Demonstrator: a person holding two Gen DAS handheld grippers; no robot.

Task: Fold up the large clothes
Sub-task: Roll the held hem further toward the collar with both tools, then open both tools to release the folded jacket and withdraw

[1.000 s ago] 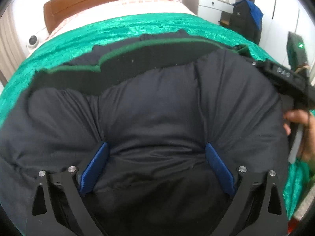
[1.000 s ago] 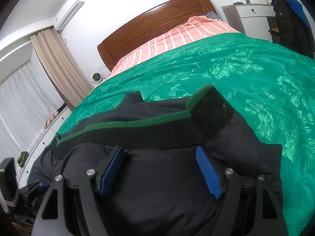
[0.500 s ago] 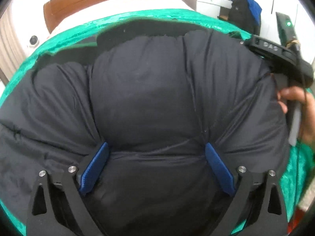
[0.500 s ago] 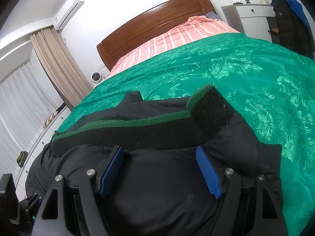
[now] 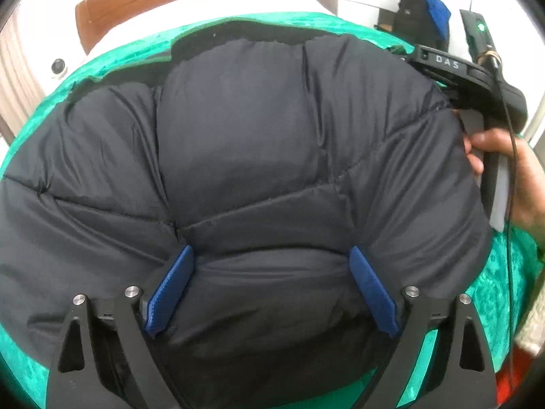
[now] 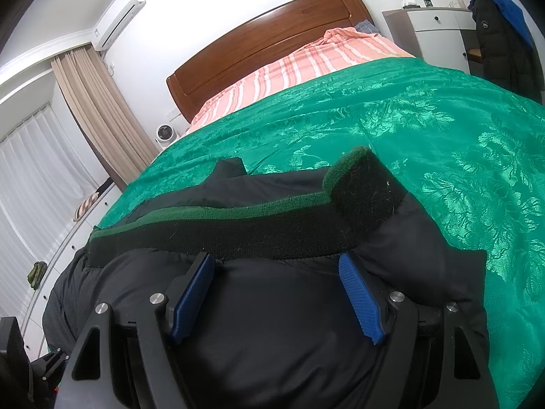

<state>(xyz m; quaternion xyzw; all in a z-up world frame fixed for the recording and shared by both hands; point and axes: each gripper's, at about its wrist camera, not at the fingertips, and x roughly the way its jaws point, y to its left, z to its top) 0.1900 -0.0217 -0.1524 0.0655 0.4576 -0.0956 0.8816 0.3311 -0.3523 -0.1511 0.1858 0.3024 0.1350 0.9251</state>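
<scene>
Big dark puffy jacket point(image 5: 245, 156) lying on the green bed cover point(image 6: 425, 129), left tongs point(image 5: 270, 255) closing around a fat bulge of it, right tongs point(image 6: 276, 262) gripping the jacket beside its black and green collar point(image 6: 272, 225), a hand point(image 5: 504, 170) holding them.

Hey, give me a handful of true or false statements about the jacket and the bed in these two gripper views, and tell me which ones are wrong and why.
1. The dark puffer jacket lies on a green bedspread. True.
2. The jacket's knit band is black with a green edge. True.
3. The headboard is white metal. False: it is brown wood.
4. The left hand-held gripper points at bare bedspread. False: puffy jacket fabric bulges between its closing blue pads.
5. A striped pink sheet shows beyond the green cover. True.
6. The right hand-held gripper holds a pillow. False: jacket fabric sits between its pads, just below the knit band.
</scene>
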